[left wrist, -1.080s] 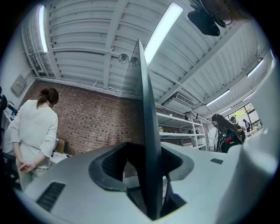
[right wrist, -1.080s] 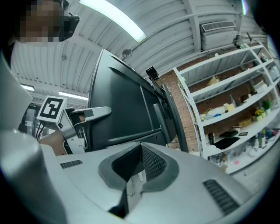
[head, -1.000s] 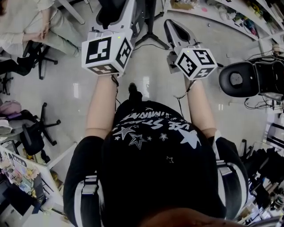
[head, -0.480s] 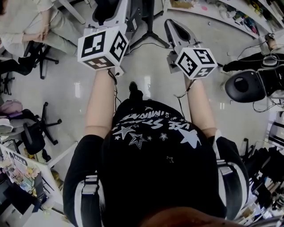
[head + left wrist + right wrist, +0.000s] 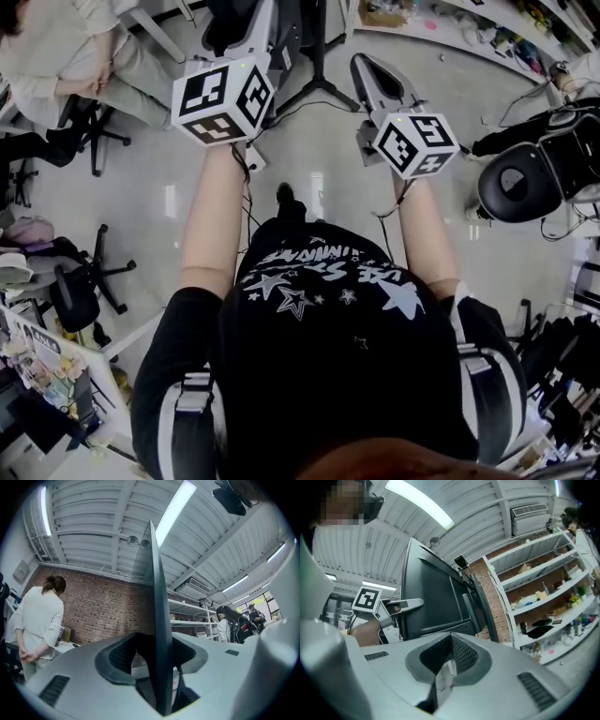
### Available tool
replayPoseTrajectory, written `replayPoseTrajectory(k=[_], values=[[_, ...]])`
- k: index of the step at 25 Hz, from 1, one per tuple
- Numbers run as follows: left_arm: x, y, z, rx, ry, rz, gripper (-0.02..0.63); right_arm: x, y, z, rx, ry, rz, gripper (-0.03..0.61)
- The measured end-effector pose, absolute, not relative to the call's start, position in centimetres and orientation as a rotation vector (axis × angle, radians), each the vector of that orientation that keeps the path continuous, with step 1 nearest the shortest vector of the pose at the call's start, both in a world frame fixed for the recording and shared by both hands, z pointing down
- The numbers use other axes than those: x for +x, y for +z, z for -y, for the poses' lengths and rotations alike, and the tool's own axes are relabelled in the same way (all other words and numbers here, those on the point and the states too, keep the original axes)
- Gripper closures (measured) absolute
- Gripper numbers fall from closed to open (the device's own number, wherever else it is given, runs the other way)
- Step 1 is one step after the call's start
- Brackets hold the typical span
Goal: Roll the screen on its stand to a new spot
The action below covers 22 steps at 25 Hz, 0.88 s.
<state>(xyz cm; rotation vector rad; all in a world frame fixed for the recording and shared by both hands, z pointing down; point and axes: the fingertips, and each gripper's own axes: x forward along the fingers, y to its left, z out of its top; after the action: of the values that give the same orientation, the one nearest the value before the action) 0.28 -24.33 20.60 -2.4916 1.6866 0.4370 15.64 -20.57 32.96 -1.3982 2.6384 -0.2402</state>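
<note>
The dark screen (image 5: 433, 592) stands upright on a black stand whose legs (image 5: 319, 86) spread on the pale floor. In the left gripper view its thin edge (image 5: 157, 597) runs straight up between the jaws. My left gripper (image 5: 161, 667) is shut on that edge, and the head view shows it (image 5: 246, 23) reaching up to the panel. My right gripper (image 5: 361, 61) sits a little to the right, apart from the screen. Its jaws (image 5: 450, 641) are shut with nothing held. The left gripper (image 5: 401, 604) also appears in the right gripper view, at the screen's side.
A person sits at the head view's upper left (image 5: 56, 56), with office chairs (image 5: 89, 281) below. A black round-backed chair (image 5: 511, 178) and cables lie at the right. Shelving (image 5: 543, 597) lines the brick wall. Other people stand nearby (image 5: 40, 616).
The floor and the chairs have slid slightly across the head view, and the black chair at the right has shifted. Both grippers keep the same pose, the left still on the screen's edge.
</note>
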Motion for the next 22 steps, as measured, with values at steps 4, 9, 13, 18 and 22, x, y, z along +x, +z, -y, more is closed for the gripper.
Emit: replayPoseTrajectory(k=[4,9,13,18,22], values=[[0.7,20.7,24.2,-2.485,0.395,-1.674,0.388,16.5,33.6,19.7,-1.387,-0.265,-2.633,0.571],[0.4,21.1,23.2,-2.409,0.284,-1.683,0.387,16.4,33.7,18.5,-1.306,-0.274,-2.607,0.571],[-0.2,21.5,21.5,-2.421,0.373,-1.680,0.342,16.1,34.3,17.9,-1.305,-0.293,-2.600,0.569],[-0.3,22.5,19.4,-2.461,0.446,-1.647,0.316,16.4,35.1,17.3,-1.341,-0.315,-2.572,0.569],[-0.3,23.8,16.8,-2.521,0.467,-1.606,0.295,16.2,35.5,16.1,-1.366,-0.336,-2.546,0.569]])
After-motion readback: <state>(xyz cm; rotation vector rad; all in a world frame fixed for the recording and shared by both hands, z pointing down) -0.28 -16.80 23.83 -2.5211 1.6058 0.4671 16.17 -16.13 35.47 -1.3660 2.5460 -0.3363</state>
